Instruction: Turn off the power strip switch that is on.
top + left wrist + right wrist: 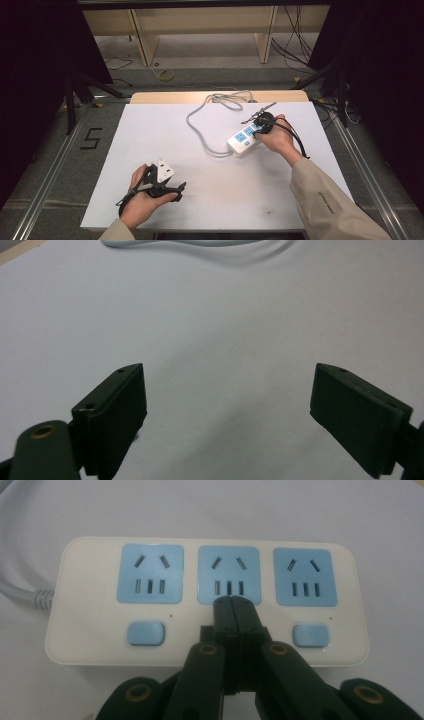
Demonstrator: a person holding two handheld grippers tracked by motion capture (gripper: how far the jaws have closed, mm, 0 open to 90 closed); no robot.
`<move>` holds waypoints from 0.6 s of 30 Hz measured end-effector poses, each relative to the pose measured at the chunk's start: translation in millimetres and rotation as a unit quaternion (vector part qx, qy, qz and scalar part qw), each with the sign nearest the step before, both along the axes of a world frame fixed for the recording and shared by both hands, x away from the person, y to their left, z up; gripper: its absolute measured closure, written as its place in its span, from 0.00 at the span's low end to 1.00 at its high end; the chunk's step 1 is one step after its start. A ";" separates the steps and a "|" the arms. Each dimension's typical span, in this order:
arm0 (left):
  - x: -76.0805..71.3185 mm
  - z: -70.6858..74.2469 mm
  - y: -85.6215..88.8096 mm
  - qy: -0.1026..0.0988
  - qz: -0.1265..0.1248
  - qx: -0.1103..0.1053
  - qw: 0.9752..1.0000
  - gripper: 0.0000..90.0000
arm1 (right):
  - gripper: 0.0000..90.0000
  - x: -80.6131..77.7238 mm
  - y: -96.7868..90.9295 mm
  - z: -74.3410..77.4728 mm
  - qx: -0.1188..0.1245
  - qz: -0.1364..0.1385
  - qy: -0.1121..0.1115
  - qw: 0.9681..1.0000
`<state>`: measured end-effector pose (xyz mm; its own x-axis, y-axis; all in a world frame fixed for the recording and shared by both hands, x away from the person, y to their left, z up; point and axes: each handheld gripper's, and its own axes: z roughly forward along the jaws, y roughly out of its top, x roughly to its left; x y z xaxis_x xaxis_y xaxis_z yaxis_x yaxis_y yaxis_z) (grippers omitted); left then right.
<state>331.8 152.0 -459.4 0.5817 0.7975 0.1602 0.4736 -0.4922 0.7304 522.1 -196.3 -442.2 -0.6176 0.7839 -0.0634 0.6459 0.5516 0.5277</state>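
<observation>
A white power strip (243, 140) with three blue sockets lies at the table's right of centre. Its grey cable (199, 131) loops toward the far edge. My right gripper (254, 131) is shut with nothing between the jaws. In the right gripper view its tips (234, 603) sit over the lower edge of the middle socket (229, 565) of the strip (90, 565), covering the spot between two blue buttons (146, 633). My left gripper (180, 191) is near the front left, open, its jaws (230, 390) wide apart over bare table.
The white table top (150, 135) has its wooden far edge (165, 96) at the back. A piece of the cable (190, 242) crosses the top of the left gripper view. Beyond the table, floor cables and dark stands surround wooden shelving.
</observation>
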 end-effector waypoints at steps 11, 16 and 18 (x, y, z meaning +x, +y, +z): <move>-0.1 0.1 0.2 0.000 0.000 -0.001 1.000 0.16 | 1.00 0.6 -0.4 0.2 0.003 -0.002 0.003 1.000; 0.0 0.2 0.5 0.000 0.001 0.000 1.000 0.16 | 1.00 -0.1 0.0 0.1 0.002 -0.003 0.001 1.000; 0.0 0.2 0.7 0.000 0.001 0.000 1.000 0.16 | 1.00 0.1 -0.3 0.0 0.003 -0.003 0.000 1.000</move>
<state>331.8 152.7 -459.2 0.5799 0.7987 0.1610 0.4741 -0.4915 0.7306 522.2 -196.6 -442.3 -0.6130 0.7879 -0.0585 0.6495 0.5448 0.5305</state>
